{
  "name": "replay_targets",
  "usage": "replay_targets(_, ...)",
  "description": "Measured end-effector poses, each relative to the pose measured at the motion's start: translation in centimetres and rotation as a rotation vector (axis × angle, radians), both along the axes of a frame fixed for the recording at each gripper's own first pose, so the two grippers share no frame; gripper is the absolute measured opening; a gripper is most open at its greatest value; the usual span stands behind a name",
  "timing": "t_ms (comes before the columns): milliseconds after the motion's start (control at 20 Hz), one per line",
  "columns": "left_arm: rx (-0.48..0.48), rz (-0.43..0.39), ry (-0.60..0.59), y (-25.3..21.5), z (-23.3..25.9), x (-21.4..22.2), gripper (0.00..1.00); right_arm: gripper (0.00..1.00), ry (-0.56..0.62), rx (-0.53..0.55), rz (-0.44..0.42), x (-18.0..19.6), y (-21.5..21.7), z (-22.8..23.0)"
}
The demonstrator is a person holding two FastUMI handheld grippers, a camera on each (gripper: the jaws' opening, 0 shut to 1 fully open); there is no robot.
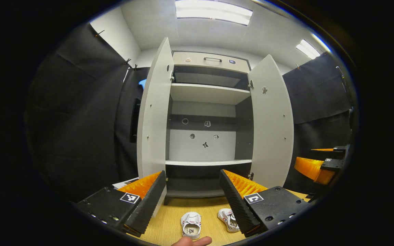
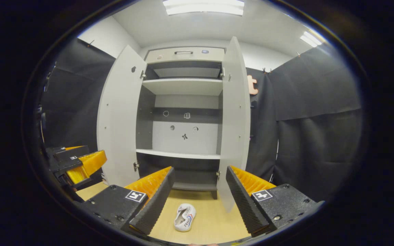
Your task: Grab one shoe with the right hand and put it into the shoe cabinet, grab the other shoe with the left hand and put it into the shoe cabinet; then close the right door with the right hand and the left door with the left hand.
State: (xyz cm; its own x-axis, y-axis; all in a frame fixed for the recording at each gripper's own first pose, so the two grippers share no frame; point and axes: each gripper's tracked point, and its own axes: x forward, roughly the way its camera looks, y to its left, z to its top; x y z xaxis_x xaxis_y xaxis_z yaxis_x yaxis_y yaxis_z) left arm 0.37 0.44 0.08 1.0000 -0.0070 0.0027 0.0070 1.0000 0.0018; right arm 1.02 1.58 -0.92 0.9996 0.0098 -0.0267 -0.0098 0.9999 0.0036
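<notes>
Two small white shoes lie on the wooden floor in front of the cabinet. In the left gripper view one shoe (image 1: 191, 223) lies between my fingers and the other shoe (image 1: 228, 219) sits partly behind my right finger. My left gripper (image 1: 193, 176) is open and holds nothing, well above them. The right gripper view has one shoe (image 2: 184, 217) lying on its side below my open, unloaded right gripper (image 2: 200, 172). Both doors of the white shoe cabinet (image 1: 207, 94) stand wide open: left door (image 1: 154, 116), right door (image 1: 272, 123). Its shelves are bare.
Black cloth walls close in both sides. The right gripper (image 1: 311, 158) hangs at the right edge of the left gripper view, and the left gripper (image 2: 87, 154) at the left of the right gripper view. A person's fingertip (image 1: 192, 242) pokes in at the bottom.
</notes>
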Motion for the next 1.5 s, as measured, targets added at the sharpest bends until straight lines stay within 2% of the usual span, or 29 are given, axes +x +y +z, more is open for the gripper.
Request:
replay_targets(300,0.003,0.003,-0.001,0.4,0.0,0.1,0.95,0.98,0.066,0.003,0.028,1.5,1.1,-2.7)
replay_targets(500,0.019,0.012,-0.004,1.0,0.0,0.1,0.95,0.98,0.168,0.019,0.060,3.2,2.8,-7.4)
replay_targets(550,0.022,0.011,-0.006,1.1,0.0,0.0,0.95,0.95,0.190,0.021,0.066,3.6,3.2,-8.5)
replay_targets(600,0.023,0.011,-0.009,1.1,0.0,0.1,0.95,0.98,0.214,0.021,0.073,4.1,3.6,-9.7)
replay_targets(800,0.027,0.008,-0.009,1.4,-0.1,-0.1,0.95,0.98,0.308,0.021,0.108,6.1,5.4,-14.9)
replay_targets(1050,0.018,0.012,0.002,1.8,-0.6,-0.1,0.95,0.98,0.468,0.083,0.132,8.0,7.4,-22.0)
replay_targets(1100,0.019,0.014,0.005,2.0,-0.7,-0.2,0.95,0.95,0.499,0.098,0.134,8.3,7.7,-23.3)
replay_targets(1250,0.018,0.025,0.021,2.8,-1.4,0.0,0.95,0.98,0.587,0.123,0.146,9.2,8.7,-27.1)
replay_targets(1500,0.011,0.051,0.041,4.4,-2.3,0.6,0.95,0.94,0.679,0.113,0.160,10.4,9.5,-31.0)
